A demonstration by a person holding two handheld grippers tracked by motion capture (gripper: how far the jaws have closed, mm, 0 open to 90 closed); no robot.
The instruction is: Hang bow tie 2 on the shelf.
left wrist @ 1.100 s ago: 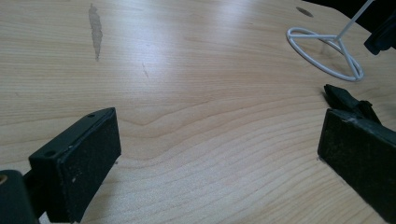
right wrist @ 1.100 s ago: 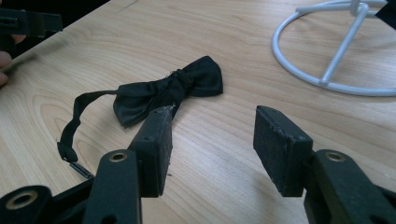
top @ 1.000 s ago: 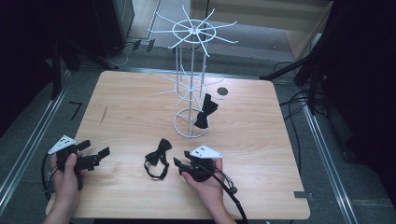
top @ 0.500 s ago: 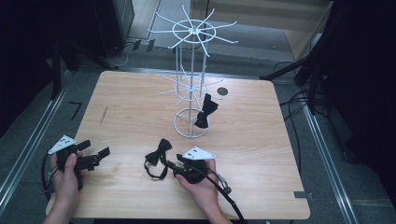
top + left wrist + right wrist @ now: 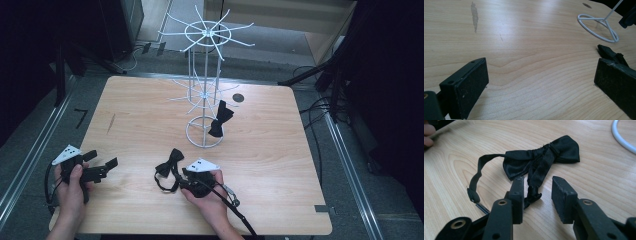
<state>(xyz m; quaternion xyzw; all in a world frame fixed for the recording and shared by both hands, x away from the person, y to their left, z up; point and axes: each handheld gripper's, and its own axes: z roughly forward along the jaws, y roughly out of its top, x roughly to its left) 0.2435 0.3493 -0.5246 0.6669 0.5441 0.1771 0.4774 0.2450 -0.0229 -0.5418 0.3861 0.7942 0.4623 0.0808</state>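
right claw [image 5: 537, 192] part-open astride the bow tie [image 5: 541, 157] strap on the worktop [image 5: 280, 150]; best pinch low, near the knot; left claw [image 5: 541, 82] wide, idle.

Table [image 5: 150, 115]: light wood grain, grey smear. Bow tie [image 5: 541, 160] on table: black satin. Hanging bow tie [image 5: 220, 119]: black. Wire stand [image 5: 205, 90]: white. Gripper jaws: black.

Satiny black cloth bow tie [image 5: 541, 160] on smooth pale wood table [image 5: 280, 165]
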